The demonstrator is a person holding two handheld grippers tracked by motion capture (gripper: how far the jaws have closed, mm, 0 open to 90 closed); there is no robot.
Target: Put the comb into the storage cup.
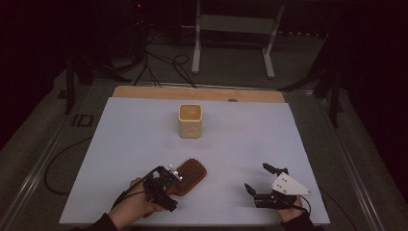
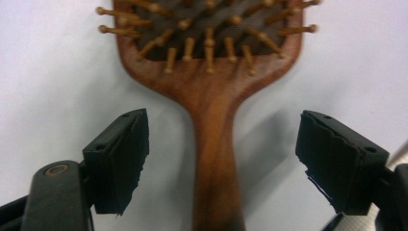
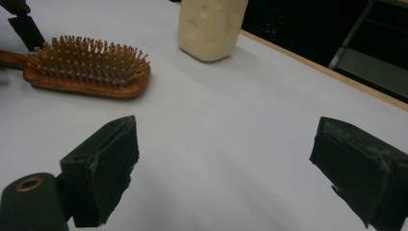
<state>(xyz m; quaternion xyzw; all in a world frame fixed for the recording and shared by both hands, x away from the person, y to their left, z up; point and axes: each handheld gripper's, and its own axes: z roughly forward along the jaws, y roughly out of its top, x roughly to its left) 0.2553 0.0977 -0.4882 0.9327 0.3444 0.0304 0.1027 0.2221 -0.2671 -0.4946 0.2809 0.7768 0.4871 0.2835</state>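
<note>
Straddling the brush [image 2: 211, 120] handle with my left gripper [image 2: 221, 159]: jaws spread wide, one on each side of the handle, pads clear of the wood, nothing gripped. Brush lies bristles-up on the white sheet [image 1: 144, 134], head pointing away from the gripper toward the cup [image 1: 190, 121]. Right gripper [image 3: 226, 168] wide open, empty, well apart from the brush.

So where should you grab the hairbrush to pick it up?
By the handle, I'd say. It is narrow and bare, while the head carries upright bristles. The hairbrush lies flat, bristles up, so come down from above at the handle end, where the left gripper already has open jaws either side.
</note>
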